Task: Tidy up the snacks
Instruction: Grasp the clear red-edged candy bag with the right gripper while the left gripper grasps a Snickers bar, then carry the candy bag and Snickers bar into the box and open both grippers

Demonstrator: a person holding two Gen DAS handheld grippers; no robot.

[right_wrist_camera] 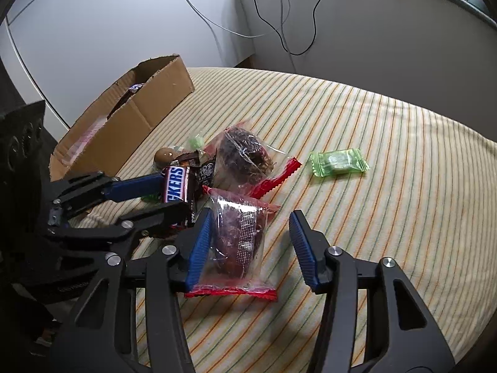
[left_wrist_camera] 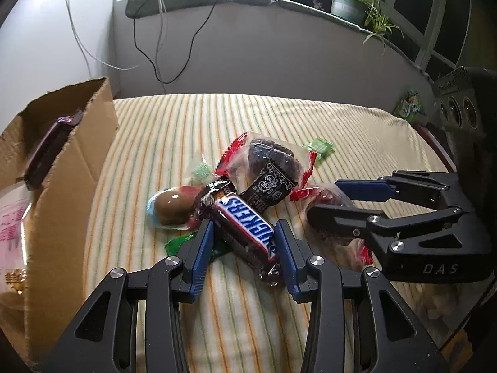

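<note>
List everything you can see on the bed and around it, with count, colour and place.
Snickers bar: one, brown and blue, between left pads, pressed.
Clear red-edged snack bags: two, one between right pads, one in the pile.
Chocolate egg: one, brown, beside the bar.
Green candy: one, lying apart on the cover.
Cardboard box: one, brown, left edge, some snacks inside.
Striped cover: one, cream.
Potted plant: one, green, on the ledge.
Left hand-held gripper: black, blue pads.
Right hand-held gripper: same, one pad touching its bag.

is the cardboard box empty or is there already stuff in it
Not empty. The cardboard box stands open-topped, and a dark snack wrapper leans inside against its wall, with a pink-printed packet beside it.
</note>
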